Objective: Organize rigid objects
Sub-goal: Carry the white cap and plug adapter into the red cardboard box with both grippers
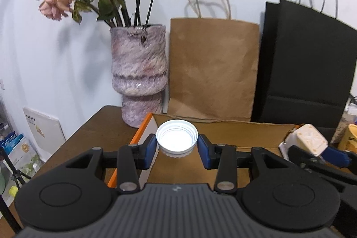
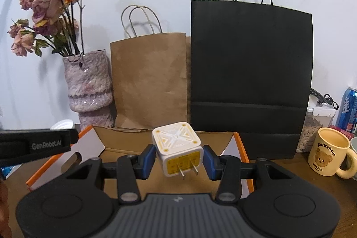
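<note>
Cardboard lies directly under both loads: the open box [image 2: 125, 137] with orange edges sits on the desk [image 1: 93, 126] just below and ahead of each claw. The left claw [image 1: 176, 144] is clamped on a white jar lid [image 1: 176, 137], open side up, above the box's left end. The right claw [image 2: 178, 158] is clamped on a white-and-yellow plug adapter [image 2: 178, 153], prongs toward the camera, over the middle. Judging by this, each release calls for a short straight drop.

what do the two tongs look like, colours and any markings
Both match: left tongs and right tongs have blue pads on black linkage arms with silver pivot pins, over a ribbed grey body. The left one's black side reads "GenRobot.AI". No cables or sleeves show.
</note>
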Demonstrator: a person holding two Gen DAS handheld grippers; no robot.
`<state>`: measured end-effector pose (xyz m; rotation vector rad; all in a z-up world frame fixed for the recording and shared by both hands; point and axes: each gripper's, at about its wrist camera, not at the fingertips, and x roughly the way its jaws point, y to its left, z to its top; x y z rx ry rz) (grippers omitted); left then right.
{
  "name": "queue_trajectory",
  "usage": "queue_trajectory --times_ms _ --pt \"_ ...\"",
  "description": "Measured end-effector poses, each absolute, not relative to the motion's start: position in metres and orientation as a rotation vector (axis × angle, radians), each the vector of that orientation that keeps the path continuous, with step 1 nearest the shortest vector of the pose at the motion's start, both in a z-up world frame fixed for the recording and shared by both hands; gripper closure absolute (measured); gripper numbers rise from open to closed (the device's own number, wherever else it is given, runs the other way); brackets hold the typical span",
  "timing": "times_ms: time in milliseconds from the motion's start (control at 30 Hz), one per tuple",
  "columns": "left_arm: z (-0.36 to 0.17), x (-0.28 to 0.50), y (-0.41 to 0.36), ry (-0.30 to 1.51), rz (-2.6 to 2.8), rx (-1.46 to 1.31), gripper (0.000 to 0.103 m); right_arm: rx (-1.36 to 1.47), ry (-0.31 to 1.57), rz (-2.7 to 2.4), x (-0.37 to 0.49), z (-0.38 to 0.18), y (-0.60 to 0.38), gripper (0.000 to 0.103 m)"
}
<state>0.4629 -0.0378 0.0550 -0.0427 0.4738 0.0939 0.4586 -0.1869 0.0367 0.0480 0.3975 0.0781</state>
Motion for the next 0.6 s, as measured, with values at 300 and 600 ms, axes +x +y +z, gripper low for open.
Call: queue_trajectory --times_ms 300,600 --pt "0.033 0.485 -0.034 0.523 0.115 -0.022 0.062 0.054 0.413 0.079 0.469 0.019 -0.188 0.058" --pt "0.017 0.495 -0.035 0.563 0.116 0.004 0.062 0.035 0.442 0.077 0.473 0.011 -0.186 0.058"
